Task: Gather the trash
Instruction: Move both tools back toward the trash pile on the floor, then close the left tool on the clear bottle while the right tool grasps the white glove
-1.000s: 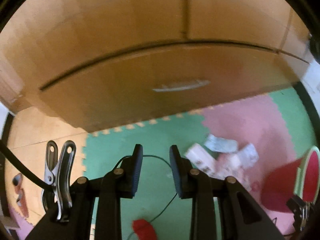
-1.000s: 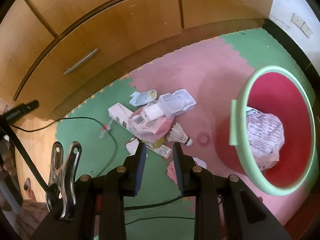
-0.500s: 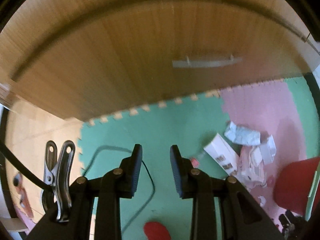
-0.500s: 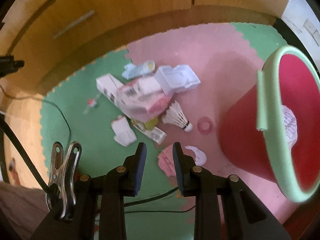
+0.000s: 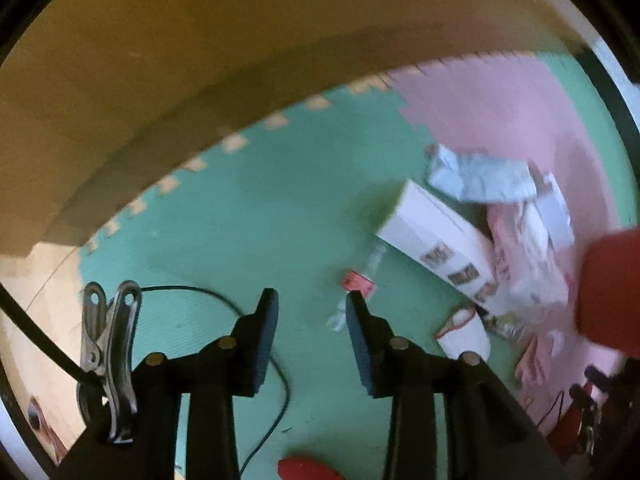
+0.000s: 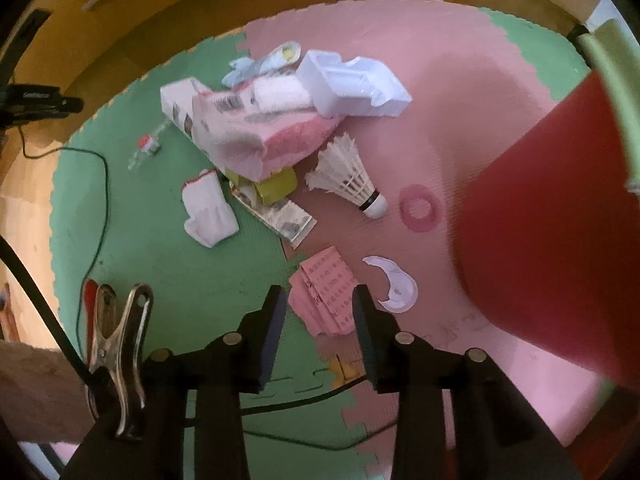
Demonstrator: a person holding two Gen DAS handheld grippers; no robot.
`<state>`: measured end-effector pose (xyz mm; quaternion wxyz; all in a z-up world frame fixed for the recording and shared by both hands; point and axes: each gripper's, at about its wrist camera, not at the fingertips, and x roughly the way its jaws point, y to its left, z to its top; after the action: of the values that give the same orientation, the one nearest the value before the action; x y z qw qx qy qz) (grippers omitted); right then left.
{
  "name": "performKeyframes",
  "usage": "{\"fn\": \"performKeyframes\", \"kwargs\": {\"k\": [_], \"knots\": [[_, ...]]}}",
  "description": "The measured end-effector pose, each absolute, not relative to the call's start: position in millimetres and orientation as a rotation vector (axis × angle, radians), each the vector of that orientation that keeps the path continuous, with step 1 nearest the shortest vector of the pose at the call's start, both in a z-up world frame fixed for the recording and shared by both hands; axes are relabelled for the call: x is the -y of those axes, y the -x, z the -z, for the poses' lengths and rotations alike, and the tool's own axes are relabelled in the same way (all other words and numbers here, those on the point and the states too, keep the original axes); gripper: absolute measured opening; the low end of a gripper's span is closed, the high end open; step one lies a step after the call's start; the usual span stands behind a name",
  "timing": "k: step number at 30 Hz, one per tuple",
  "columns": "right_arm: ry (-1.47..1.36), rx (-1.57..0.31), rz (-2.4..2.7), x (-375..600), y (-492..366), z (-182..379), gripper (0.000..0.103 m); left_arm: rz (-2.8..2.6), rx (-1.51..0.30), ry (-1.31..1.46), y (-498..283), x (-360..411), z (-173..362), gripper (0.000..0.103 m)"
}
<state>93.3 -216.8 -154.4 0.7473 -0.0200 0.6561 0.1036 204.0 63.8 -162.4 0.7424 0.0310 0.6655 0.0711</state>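
Note:
Trash lies scattered on a green and pink foam mat (image 6: 160,264). It includes a white carton (image 5: 436,240), a pink bag (image 6: 256,132), a clear plastic tray (image 6: 352,84), a shuttlecock (image 6: 348,180) and a white glove (image 6: 208,210). My left gripper (image 5: 312,304) points down with its jaws opening. A small clear wrapper with a red label (image 5: 358,282) lies just off its right fingertip, and only mat shows between the pads. My right gripper (image 6: 319,300) also points down, its jaws opening over a crumpled pink paper (image 6: 328,292) seen between the fingers. The red bin (image 6: 552,232) with a green rim stands at the right.
A wooden cabinet (image 5: 160,80) borders the mat at the back. A thin black cable (image 6: 102,208) runs across the green tile, and another crosses under my right gripper. A pink ring (image 6: 419,208) and a white crescent scrap (image 6: 396,286) lie near the bin. Bare wood floor (image 5: 40,288) is at the left.
Both grippers have dropped toward the floor, and the trash looks larger. Their jaws stand wider. The left view has tipped from the cabinet down to the mat. The bin's inside has left the right view.

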Motion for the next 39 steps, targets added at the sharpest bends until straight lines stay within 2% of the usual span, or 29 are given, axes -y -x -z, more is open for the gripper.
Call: {"fn": "performKeyframes", "kwargs": {"k": [8, 19, 23, 24, 25, 31, 33, 35, 39], "knots": [[0.07, -1.427, -0.327, 196.8, -91.6, 176.3, 0.037, -0.071, -1.552, -0.153, -207.3, -47.5, 237.6, 0.041], [0.016, -1.453, -0.408, 156.7, -102.2, 195.8, 0.038, 0.018, -1.574, -0.142, -216.3, -38.0, 279.4, 0.042], [-0.011, -1.455, -0.418, 141.8, -111.0, 198.7, 0.038, 0.051, -1.549, -0.099, -216.1, -42.1, 281.7, 0.042], [-0.013, -1.455, -0.418, 138.6, -113.3, 199.4, 0.038, 0.053, -1.543, -0.079, -215.6, -45.2, 281.2, 0.041], [-0.017, -1.455, -0.418, 136.1, -115.0, 200.4, 0.038, 0.051, -1.535, -0.069, -215.1, -48.2, 280.9, 0.035], [-0.044, -1.455, -0.428, 108.7, -130.0, 209.9, 0.038, 0.083, -1.512, 0.0, -207.9, -66.1, 280.2, 0.034], [-0.036, -1.454, -0.425, 99.6, -134.5, 214.7, 0.04, 0.085, -1.509, 0.012, -206.0, -69.2, 280.3, 0.034], [-0.022, -1.455, -0.423, 89.7, -139.0, 220.3, 0.049, 0.083, -1.509, 0.032, -205.3, -72.2, 280.8, 0.034], [0.013, -1.48, -0.417, 73.1, -143.1, 237.3, 0.051, 0.078, -1.514, 0.074, -208.3, -86.0, 280.6, 0.034]]}}
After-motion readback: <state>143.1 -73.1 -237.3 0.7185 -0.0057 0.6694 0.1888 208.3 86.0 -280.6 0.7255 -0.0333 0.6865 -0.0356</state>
